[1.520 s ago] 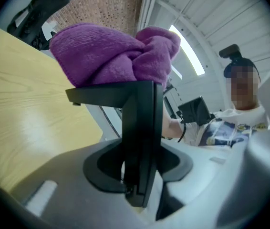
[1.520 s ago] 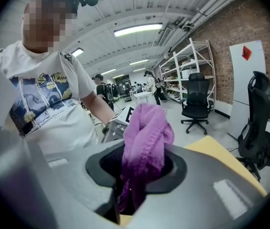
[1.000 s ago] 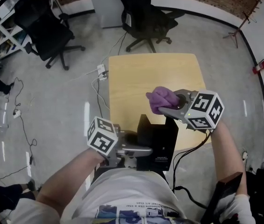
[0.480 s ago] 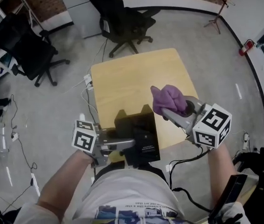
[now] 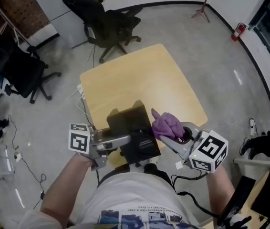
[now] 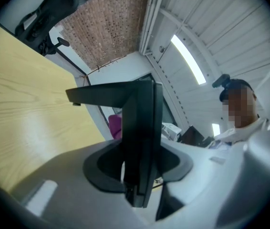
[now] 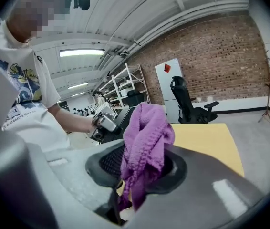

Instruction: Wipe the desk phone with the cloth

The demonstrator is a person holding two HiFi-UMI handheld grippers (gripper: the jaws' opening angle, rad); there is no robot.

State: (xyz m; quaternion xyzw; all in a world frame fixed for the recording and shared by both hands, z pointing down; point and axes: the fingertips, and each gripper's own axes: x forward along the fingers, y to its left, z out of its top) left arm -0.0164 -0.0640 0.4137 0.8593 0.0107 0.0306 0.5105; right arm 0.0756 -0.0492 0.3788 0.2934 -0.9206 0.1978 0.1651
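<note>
A white T-shirt (image 5: 125,199) with a blue print — grey left gripper (image 5: 127,140) and right gripper (image 5: 171,138) carry black-and-white marker cubes (image 5: 207,151).

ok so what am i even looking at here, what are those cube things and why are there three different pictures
There is no robot here. A person holds a two-jaw gripper in each hand, and the cube with square markers on each one is part of that gripper. The top-down picture comes from a camera on the person's head. The other two come from cameras riding on the grippers, each looking along its own jaws. Below is a wooden table. The left gripper is clamped on a black desk phone at the table's near edge. The right gripper pinches a purple cloth right beside the phone, ready for wiping.
</note>
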